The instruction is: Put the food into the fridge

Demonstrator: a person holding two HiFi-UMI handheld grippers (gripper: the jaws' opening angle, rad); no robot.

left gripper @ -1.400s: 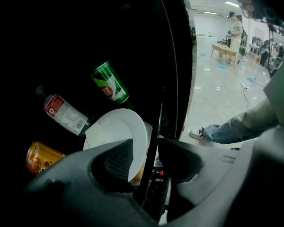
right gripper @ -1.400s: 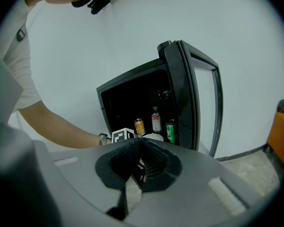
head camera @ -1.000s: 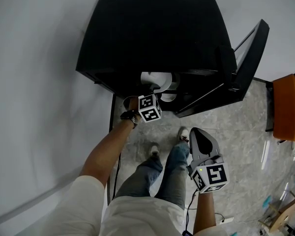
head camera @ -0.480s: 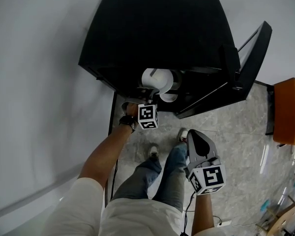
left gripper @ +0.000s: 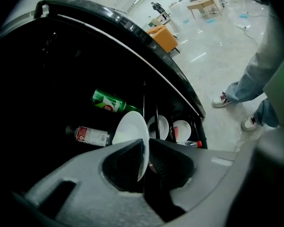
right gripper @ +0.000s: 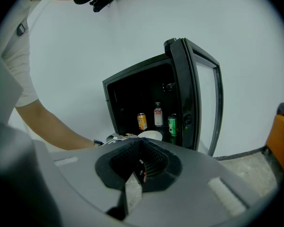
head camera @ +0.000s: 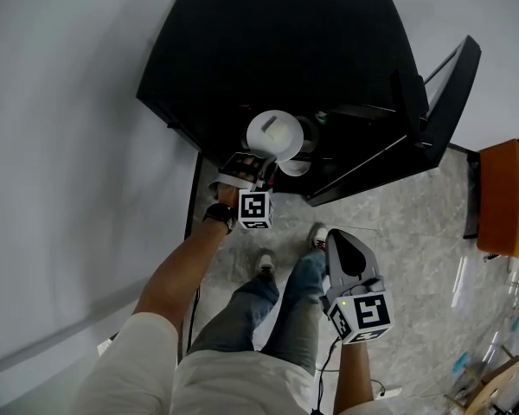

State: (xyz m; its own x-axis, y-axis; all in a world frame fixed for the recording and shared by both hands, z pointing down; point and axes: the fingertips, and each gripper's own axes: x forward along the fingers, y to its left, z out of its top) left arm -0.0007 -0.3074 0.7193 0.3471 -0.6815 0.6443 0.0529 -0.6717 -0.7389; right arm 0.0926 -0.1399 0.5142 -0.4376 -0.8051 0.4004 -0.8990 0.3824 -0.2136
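Observation:
My left gripper [head camera: 263,157] is shut on the rim of a white plate [head camera: 273,131] at the mouth of the black fridge [head camera: 277,50]. Its jaws have just been closing with that rim between them. In the left gripper view the plate [left gripper: 130,133] stands edge-on between the jaws, in front of the dark fridge interior [left gripper: 61,79]. My right gripper [head camera: 345,247] hangs lower right near the person's legs, away from the fridge, jaws together with nothing held. Its own view shows the plate [right gripper: 150,135] at the open fridge [right gripper: 137,98].
The fridge door [head camera: 445,102] stands open to the right. Inside lie a green can [left gripper: 109,102], a red-labelled bottle [left gripper: 91,135] and two more white dishes [left gripper: 159,126]. An orange can [right gripper: 142,121] stands on the shelf. An orange chair [head camera: 502,193] sits far right. The person's feet [head camera: 264,262] are before the fridge.
The left gripper has rolled and drawn back slightly, and the white plate now shows more fully at the fridge's front edge. The right gripper has barely shifted.

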